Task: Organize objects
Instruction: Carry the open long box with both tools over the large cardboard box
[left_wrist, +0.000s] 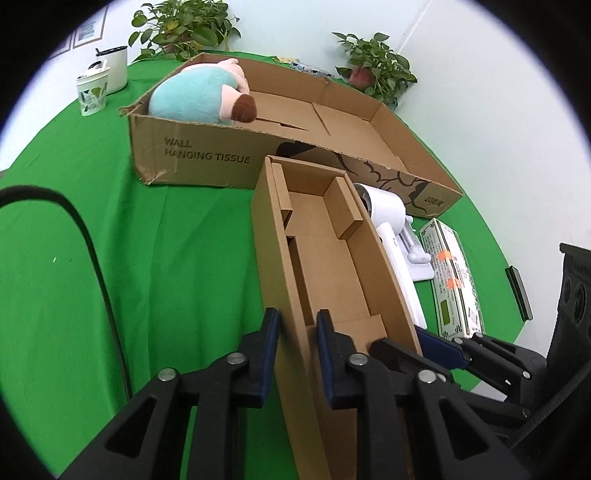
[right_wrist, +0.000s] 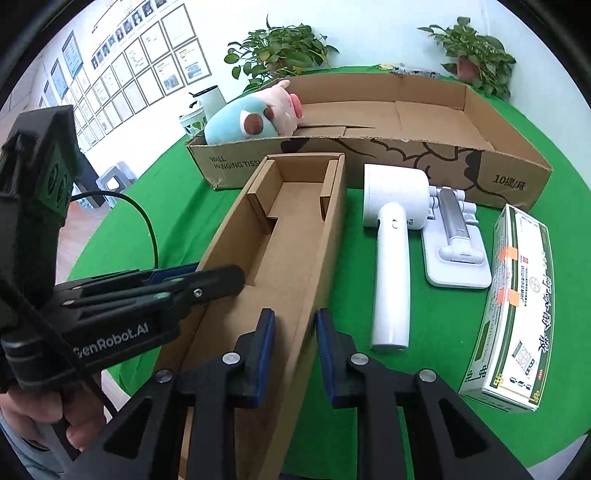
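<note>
A long, narrow, empty open cardboard box (left_wrist: 325, 251) (right_wrist: 291, 229) lies on the green cloth, pointing at the big "WALL HANGING TISSUE" carton (left_wrist: 207, 158) (right_wrist: 517, 177). My left gripper (left_wrist: 297, 343) is shut on its left wall, with one blue pad on each side. My right gripper (right_wrist: 295, 339) grips the right wall the same way and shows in the left wrist view as the right gripper (left_wrist: 417, 343). A hand holds the left gripper (right_wrist: 218, 275) at the left of the right wrist view. A blue-and-pink plush toy (left_wrist: 199, 94) (right_wrist: 251, 118) lies in the carton's left end.
Right of the narrow box lie a white hair dryer (right_wrist: 391, 258), a white folding stand (right_wrist: 454, 240) and a green-and-white medicine box (right_wrist: 517, 295). Two potted plants (right_wrist: 280, 51) (right_wrist: 476, 51) and cups (left_wrist: 94, 92) stand at the table's back.
</note>
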